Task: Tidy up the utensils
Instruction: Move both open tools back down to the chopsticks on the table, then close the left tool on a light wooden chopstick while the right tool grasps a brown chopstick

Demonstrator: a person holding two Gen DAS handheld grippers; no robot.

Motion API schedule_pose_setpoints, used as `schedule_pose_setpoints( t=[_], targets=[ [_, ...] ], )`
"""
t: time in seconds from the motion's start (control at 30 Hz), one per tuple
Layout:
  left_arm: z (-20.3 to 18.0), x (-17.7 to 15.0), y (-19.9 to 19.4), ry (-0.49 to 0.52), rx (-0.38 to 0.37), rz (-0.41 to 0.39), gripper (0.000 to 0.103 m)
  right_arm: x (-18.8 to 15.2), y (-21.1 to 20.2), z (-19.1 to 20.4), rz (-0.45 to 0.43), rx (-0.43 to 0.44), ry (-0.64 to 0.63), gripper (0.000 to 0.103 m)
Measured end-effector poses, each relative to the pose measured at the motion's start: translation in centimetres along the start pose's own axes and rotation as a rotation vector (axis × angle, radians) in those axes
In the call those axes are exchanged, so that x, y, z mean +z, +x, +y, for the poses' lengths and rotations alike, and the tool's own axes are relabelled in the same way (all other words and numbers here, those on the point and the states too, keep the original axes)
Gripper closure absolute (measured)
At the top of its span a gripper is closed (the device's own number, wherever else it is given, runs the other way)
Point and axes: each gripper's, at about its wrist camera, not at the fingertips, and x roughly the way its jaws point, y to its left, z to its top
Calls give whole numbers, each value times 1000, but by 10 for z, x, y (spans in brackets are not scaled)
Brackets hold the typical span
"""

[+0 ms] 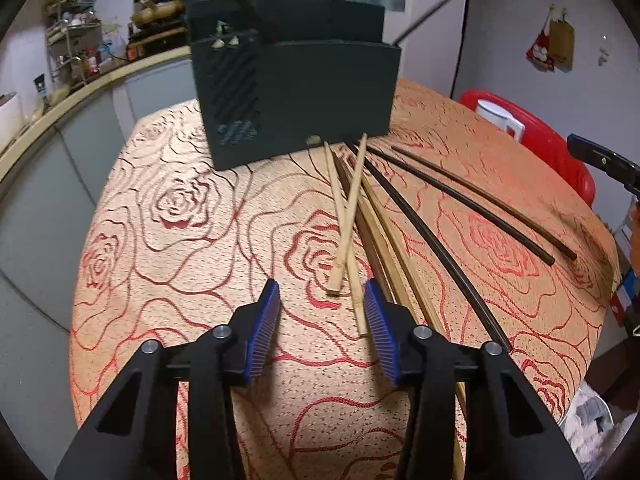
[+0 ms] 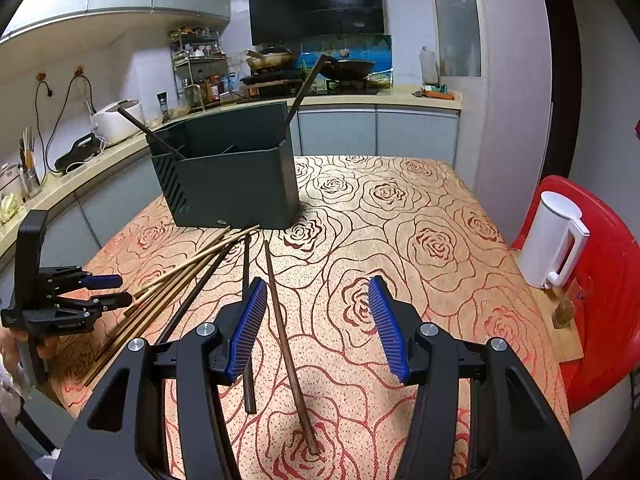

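Observation:
A dark green utensil holder (image 1: 296, 96) stands at the far side of the table, with two dark chopsticks (image 2: 304, 88) leaning out of it. Two pale bamboo chopsticks (image 1: 344, 224) lie crossed in front of it, beside longer brown and black ones (image 1: 460, 196). My left gripper (image 1: 322, 300) is open just above the cloth. The near ends of the crossed pair lie between its blue pads, closer to the right pad, with a gap on the left. My right gripper (image 2: 318, 292) is open over a brown chopstick (image 2: 288, 344) that runs between its fingers without touching the pads.
A rose-patterned cloth (image 2: 400, 220) covers the table. A white kettle (image 2: 552, 240) sits on a red chair (image 2: 600, 280) at the table's right edge. A kitchen counter with appliances and a stove runs behind and to the left.

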Motion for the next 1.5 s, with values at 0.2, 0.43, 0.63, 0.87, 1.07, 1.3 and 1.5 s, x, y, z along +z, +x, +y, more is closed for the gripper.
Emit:
schedule_pose_setpoints(
  t=[0.2,0.43,0.63,0.87,1.07,1.3,1.5],
  targets=[
    [1,6,8,1,-30,40,65,-1,0,0,2,2,2,52],
    [5,14,10,-5,-38,31,73,-3,1,0,11,2,7,52],
    [0,16,15,37,-27,45,79,-4,2,-1,15,3,9,52],
    [-1,16,16,45,-15,54,89,-4,2,-2,16,6,11,52],
    [-6,15,18,78,-12,59,91,-4,3,-2,19,8,18,52],
    [-8,19,23,89,-19,59,91,-4,3,-1,21,13,15,52],
    [-10,18,21,97,-18,55,94,-4,3,-5,32,13,30,52]
  ],
)
